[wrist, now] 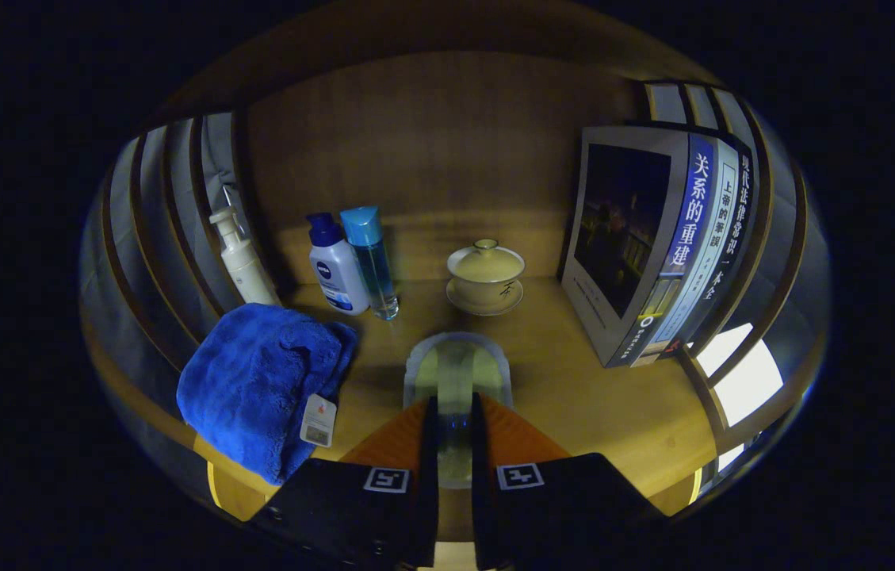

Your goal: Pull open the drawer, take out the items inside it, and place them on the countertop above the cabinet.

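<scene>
My gripper (pixel 455 403) is shut on a flat, see-through plastic packet (pixel 457 363) with pale green contents. The packet sticks out ahead of the orange fingers (pixel 510 432) and hangs low over the wooden countertop (pixel 590 388); I cannot tell whether it touches the wood. The fingers stand close together with only the packet's thin edge between them. The drawer is hidden from me.
A blue towel (pixel 261 385) lies on the countertop left of the fingers. Behind it stand a white pump bottle (pixel 241 262), a white lotion bottle (pixel 336 270) and a blue-capped clear bottle (pixel 372 258). A lidded tea bowl (pixel 485 277) sits straight ahead. Upright books (pixel 653 246) stand on the right.
</scene>
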Available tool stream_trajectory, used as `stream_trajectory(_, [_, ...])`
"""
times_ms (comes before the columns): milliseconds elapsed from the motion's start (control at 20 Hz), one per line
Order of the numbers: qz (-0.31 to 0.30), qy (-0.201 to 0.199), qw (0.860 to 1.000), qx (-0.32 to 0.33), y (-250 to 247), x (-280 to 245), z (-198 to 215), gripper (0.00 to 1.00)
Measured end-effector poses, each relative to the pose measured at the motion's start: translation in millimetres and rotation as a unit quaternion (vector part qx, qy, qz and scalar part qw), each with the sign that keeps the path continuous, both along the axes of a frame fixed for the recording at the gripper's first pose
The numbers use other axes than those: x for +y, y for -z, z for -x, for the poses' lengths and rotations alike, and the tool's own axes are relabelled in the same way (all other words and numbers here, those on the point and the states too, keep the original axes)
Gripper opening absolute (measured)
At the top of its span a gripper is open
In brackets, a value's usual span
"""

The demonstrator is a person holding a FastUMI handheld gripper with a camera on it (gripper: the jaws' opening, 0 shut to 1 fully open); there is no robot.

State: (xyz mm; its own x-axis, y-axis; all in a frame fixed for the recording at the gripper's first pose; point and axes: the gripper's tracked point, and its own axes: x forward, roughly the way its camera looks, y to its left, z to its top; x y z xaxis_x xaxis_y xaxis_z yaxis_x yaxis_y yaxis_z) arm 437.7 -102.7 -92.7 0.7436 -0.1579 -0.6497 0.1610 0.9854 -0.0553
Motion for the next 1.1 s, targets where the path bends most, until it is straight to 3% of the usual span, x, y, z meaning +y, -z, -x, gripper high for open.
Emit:
stream_trajectory(150, [0.008,-0.004,1.000,-0.002,-0.3,-0.9,-2.0,0.34])
stream_trajectory(500, [0.011,-0.003,1.000,-0.003,-2.6,2.9,3.6,0.94])
stream_trajectory(750, [-0.007,-0.003,1.000,-0.017,-11.8,8.6,17.0,0.97])
stream_trajectory(900, [-0.048,-0.014,0.998,-0.037,-23.1,22.4,43.8,0.96])
stream_trajectory(1100, [-0.084,-0.031,0.988,-0.124,-72.2,42.6,73.8,0.98])
